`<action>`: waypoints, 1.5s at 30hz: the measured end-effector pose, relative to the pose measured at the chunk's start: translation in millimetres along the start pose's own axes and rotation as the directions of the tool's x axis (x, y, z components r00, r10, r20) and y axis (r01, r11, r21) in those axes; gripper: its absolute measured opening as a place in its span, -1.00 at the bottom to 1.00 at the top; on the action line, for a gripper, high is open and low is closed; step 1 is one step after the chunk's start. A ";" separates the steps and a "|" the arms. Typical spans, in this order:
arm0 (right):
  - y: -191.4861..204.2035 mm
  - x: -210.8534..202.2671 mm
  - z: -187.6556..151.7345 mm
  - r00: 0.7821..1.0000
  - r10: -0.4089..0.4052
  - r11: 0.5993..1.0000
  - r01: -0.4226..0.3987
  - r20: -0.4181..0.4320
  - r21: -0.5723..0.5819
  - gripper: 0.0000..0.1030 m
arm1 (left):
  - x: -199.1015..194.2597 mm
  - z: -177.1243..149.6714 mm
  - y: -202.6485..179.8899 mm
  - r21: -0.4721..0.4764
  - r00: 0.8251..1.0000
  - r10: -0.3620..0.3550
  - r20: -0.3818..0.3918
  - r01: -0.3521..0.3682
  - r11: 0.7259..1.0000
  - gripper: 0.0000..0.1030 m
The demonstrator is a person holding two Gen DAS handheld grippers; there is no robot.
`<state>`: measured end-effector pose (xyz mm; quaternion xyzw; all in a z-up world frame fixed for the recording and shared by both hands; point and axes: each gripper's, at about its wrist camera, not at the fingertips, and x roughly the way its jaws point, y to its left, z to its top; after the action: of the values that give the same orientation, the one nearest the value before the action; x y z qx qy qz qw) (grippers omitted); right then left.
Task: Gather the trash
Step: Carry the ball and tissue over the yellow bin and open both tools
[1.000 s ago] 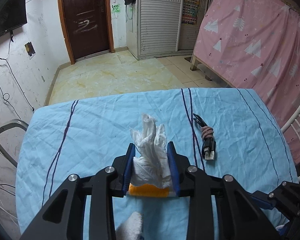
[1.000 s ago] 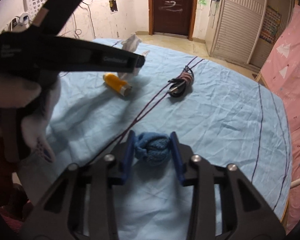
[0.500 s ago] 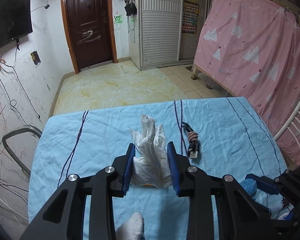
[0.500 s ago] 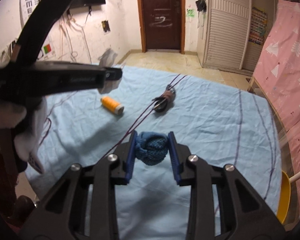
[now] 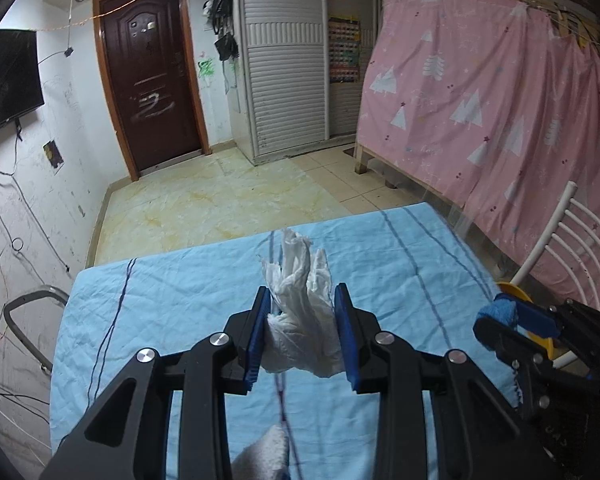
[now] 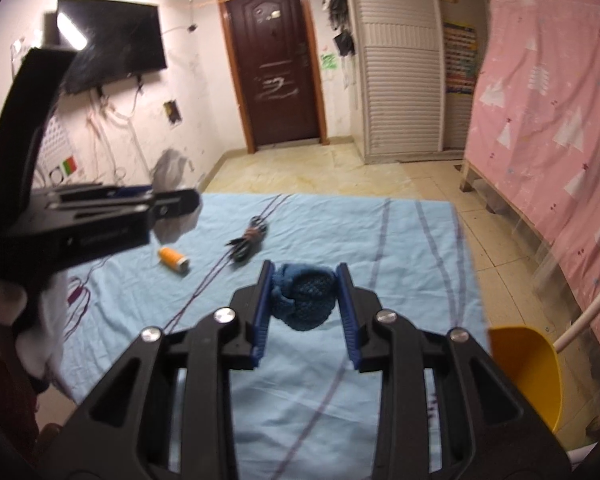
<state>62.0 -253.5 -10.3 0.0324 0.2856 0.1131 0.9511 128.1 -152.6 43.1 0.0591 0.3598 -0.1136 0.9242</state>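
Between the blue pads of the left tongs (image 5: pixel 302 334) a crumpled white tissue (image 5: pixel 300 320) is clamped, its loose end sticking up past the tips and the whole wad clear of the worktop (image 5: pixel 172 300), which wears a wrinkled pale blue cloth with dark stripes. In the right wrist view the right tongs (image 6: pixel 304 308) are likewise closed on a wadded blue knitted cloth (image 6: pixel 304 298), held above the cloth-covered surface rather than resting on it. So two pieces of trash are picked up, one per hand, but neither has been dropped anywhere yet. A yellow container (image 6: pixel 528 372) sits just off the worktop's right edge, beside a white chair (image 5: pixel 572 248); it may be the bin, though its inside is not visible, so whether anything is already in it cannot be told.

Farther out on the worktop, an orange bottle with a white cap (image 6: pixel 172 260) lies on its side, and near it, but apart, a coiled black cable (image 6: pixel 246 242) bound with a pinkish tie. I judge the bottle to be possible remaining trash and the cable more likely a keeper. What is left, as I read it: carry both held items to the container, release them, then return for the bottle.
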 end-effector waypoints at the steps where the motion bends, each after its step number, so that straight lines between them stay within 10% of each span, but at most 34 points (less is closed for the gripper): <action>1: -6.2 -3.3 -0.3 1.000 -0.005 1.000 0.005 0.008 0.011 -0.43 | -2.8 1.2 -8.6 0.006 1.000 -0.006 0.008 0.006 1.000 -0.54; 45: -217.6 -68.1 -51.8 0.973 -0.222 0.915 0.186 0.062 0.359 -0.42 | 15.6 -18.1 -257.6 0.335 0.971 -0.224 -0.088 0.241 0.911 -0.54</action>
<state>21.0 -481.2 -44.5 0.1769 0.2542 -0.0413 0.9499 62.4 -400.9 12.1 0.1787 0.3611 -0.2822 0.8707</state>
